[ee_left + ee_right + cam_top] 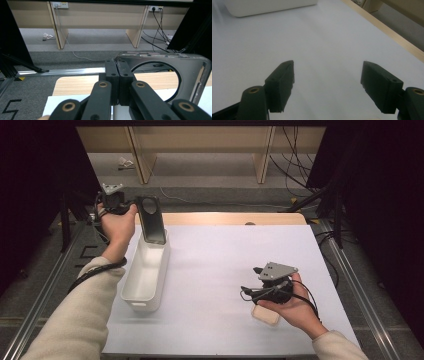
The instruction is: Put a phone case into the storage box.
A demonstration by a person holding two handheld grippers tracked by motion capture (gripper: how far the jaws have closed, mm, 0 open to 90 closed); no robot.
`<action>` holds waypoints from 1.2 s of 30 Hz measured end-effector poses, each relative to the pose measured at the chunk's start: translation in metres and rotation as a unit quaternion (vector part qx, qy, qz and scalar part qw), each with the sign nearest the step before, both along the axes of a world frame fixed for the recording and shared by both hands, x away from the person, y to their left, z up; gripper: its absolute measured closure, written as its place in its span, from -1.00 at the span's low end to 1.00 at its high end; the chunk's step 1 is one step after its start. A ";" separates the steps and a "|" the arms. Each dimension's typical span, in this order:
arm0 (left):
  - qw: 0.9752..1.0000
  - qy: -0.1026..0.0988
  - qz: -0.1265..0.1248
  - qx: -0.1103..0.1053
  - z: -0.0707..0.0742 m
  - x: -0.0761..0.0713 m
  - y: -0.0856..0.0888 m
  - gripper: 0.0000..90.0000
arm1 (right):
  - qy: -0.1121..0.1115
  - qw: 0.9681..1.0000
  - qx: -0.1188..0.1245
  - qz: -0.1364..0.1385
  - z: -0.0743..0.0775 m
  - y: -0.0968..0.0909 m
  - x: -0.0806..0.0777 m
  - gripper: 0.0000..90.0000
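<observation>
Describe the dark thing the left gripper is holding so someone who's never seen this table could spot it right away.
Start at the white sheet covering the table, then find the long white bin along its left side. Over the bin's far end the left gripper holds a flat phone case upright by its edge. It is the one dark, glossy piece there, with rounded corners and a large round hole near its top.

No brand name, label or number can be read anywhere on the white-covered table point(220, 270). The one sign in sight is a black angular mark, shaped like an S or a 5, on the grey carpet floor point(11, 107) just left of the table's near left corner; it also appears in the high view point(86, 256).
</observation>
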State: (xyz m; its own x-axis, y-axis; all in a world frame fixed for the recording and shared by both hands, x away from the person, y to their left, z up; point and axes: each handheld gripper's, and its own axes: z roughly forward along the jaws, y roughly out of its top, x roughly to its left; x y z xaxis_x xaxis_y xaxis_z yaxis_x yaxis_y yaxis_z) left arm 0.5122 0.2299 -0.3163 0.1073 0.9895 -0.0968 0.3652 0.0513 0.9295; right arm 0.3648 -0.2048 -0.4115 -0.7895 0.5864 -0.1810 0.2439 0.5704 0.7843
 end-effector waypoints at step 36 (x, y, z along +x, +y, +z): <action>0.999 0.011 0.014 0.031 -0.028 0.016 0.008 0.97 | 0.000 1.000 0.002 0.001 0.000 0.001 0.000 -0.38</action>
